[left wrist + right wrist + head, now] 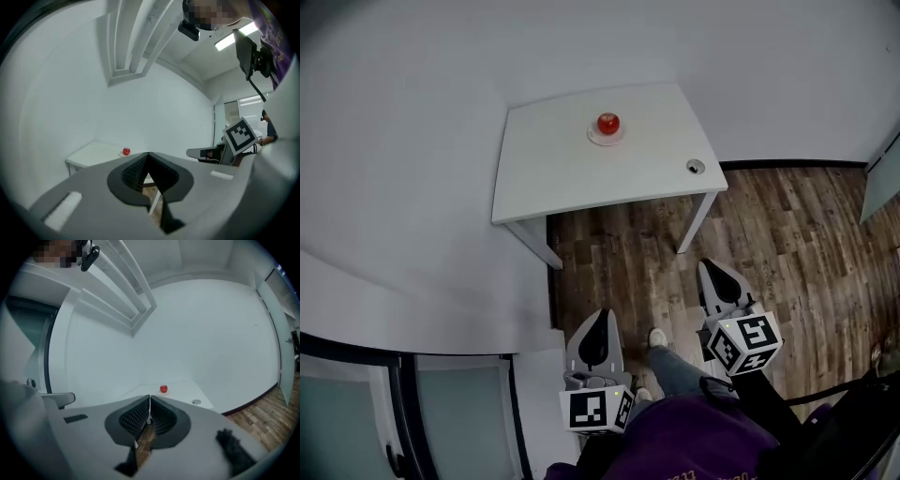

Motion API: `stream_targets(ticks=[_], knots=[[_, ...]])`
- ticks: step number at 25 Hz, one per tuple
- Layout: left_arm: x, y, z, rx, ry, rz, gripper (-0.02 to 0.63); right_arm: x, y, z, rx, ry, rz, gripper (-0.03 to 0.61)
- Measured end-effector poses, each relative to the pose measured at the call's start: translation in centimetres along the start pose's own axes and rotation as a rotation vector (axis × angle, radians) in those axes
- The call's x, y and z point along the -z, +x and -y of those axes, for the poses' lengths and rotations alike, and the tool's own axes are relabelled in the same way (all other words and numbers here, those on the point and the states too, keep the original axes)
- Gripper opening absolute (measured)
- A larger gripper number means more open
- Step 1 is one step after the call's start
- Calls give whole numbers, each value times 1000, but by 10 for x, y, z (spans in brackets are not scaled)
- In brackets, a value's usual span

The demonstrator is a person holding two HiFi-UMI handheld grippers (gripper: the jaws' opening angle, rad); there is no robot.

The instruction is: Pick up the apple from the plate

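**Both tongs clenched, apple sits across the room**

On my feed, nearest first: L gripper (pixel 602 319) and R gripper (pixel 709 272) hang over the wood floor (pixel 787 244). Both have jaws clenched tip to tip w/ nothing betw. them. A pale shoe (pixel 657 337) shows betw. the two. Further off, a white table (pixel 553 169) stands against pale walls (pixel 412 141), w/ a round cable port (pixel 696 167) near its front R corner. The red apple (pixel 607 123) sits on a small white plate (pixel 606 140) toward the table's far edge, approx. mid-width. I read it as well apart from both grippers.
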State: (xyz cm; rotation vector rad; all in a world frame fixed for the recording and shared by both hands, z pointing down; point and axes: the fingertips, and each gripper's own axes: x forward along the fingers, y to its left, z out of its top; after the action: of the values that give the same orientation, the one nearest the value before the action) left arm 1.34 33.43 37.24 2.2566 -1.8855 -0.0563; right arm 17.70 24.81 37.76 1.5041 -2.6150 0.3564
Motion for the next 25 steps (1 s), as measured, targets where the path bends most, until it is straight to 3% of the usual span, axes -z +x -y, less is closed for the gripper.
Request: stream_targets(ticks=[10,25], knots=[[-21,77,0,-48,4,18,6,-31,67,45,-47,-7,6,12],[-23,129,-6,-81,5,12,6,-40,117,75,-71,-2,5,12]])
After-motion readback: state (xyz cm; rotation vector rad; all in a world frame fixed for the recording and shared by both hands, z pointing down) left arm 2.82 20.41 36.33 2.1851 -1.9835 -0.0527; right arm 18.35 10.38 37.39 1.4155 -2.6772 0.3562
